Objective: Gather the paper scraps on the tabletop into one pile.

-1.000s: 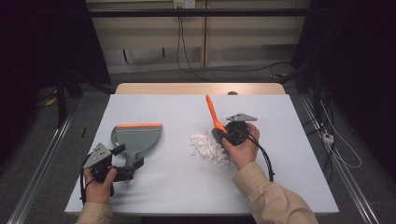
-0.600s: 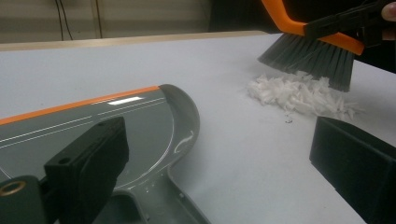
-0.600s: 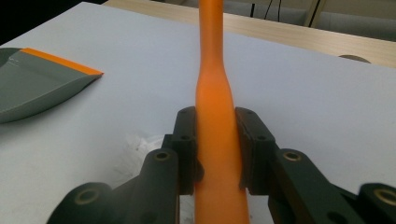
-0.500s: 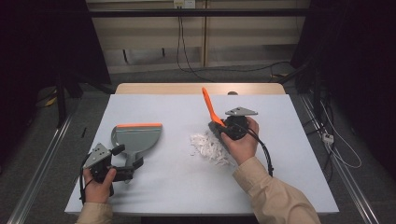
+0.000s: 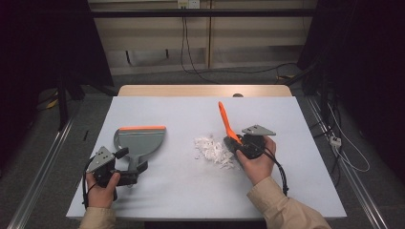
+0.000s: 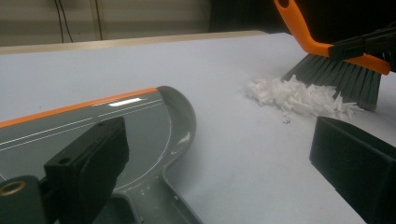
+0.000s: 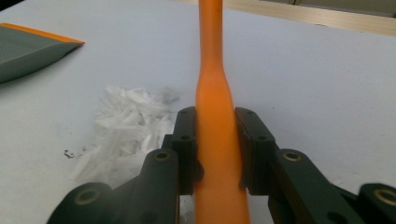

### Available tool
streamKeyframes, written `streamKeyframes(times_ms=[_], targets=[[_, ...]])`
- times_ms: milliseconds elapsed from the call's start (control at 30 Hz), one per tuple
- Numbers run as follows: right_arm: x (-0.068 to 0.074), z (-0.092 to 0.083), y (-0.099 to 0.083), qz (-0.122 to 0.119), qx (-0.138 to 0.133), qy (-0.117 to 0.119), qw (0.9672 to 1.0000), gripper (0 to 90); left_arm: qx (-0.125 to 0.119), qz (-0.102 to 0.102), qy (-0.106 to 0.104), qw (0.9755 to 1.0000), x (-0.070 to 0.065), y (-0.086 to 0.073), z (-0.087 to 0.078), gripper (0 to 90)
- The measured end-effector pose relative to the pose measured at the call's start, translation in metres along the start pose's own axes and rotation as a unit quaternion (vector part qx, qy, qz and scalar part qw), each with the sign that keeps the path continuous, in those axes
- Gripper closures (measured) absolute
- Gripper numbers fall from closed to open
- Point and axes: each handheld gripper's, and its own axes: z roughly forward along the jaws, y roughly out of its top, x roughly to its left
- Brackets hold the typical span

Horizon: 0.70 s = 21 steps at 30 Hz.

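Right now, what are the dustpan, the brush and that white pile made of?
The dustpan looks like smooth grey plastic: it shines with a bright glint, and its front lip is orange. The brush seems to be orange plastic too, glossy and moulded, with stiff grey bristles, probably synthetic. The white pile looks like thin shredded paper or plastic strips; I can't tell which.

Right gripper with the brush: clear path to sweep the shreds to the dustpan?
Probably yes. The right gripper is clamped on the brush, whose bristles are at the white shreds; bare table lies between them and the dustpan.
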Motion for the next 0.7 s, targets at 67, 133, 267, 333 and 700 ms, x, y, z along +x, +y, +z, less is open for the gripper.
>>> streamKeyframes(times_ms=[67, 133, 267, 333, 700], targets=[[0.007, 0.004, 0.000, 0.006, -0.004, 0.003, 1.0000, 71.8, 0.004, 0.003, -0.001, 1.0000, 0.001, 0.000, 0.000, 4.4], [0.013, 0.008, 0.002, 0.003, -0.010, 0.001, 0.9999, 71.8, 0.005, 0.003, -0.003, 1.0000, 0.001, -0.001, 0.000, 4.4], [0.020, 0.020, 0.008, 0.011, -0.021, 0.010, 0.9997, 71.8, 0.005, -0.001, -0.002, 1.0000, 0.003, -0.002, 0.000, 4.4], [0.022, 0.025, 0.014, 0.011, -0.025, 0.009, 0.9996, 71.9, 0.005, -0.001, -0.002, 1.0000, 0.003, -0.002, -0.001, 4.4], [0.019, 0.029, 0.034, -0.008, -0.036, 0.016, 0.9992, 71.8, 0.009, 0.003, -0.003, 0.9999, 0.003, -0.002, 0.000, 4.4]])
